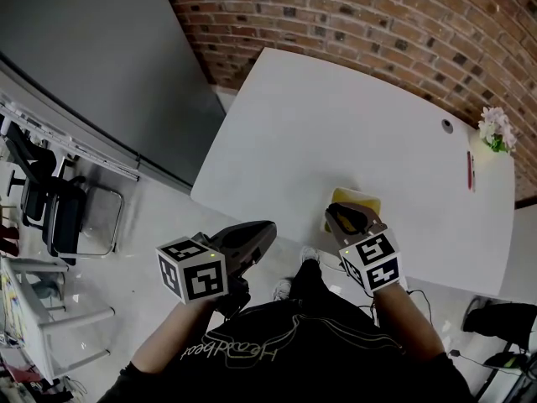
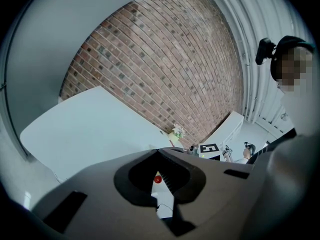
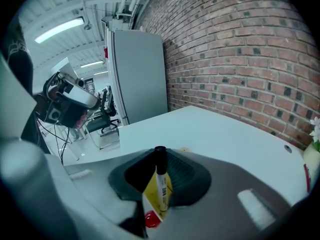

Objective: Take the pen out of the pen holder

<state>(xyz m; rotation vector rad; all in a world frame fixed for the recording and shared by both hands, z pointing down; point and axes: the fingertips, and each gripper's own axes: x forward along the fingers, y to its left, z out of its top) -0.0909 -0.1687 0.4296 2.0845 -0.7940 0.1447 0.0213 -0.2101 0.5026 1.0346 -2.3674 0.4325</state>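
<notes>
The fingers of the right gripper are clenched on the pen. I see its black cap right at the fingertips and its white barrel running down between the pads, which look to be pressing on it. Below that, the barrel drops into the yellow pen holder, so I judge the pen to be still seated in the holder and not lifted at all.

From the head view, the right gripper sits directly over the pen holder, angled down into it. The holder itself stands on the white table, close to the edge nearest me. The left gripper hangs well to the left of the pen holder, off the table edge, its jaws closed together with nothing between them. It plays no part in this step, as far as I can tell.

Far from the pen holder, toward the brick wall, a red pen lies flat on the table, and beyond it there is a small bunch of flowers.

As for progress, the reach and the grasp look done, and what is left is the pull itself. I would draw the pen straight up along its own length until its tip clears the rim. The holder looks light, and a slanted pull could drag or tip it.
</notes>
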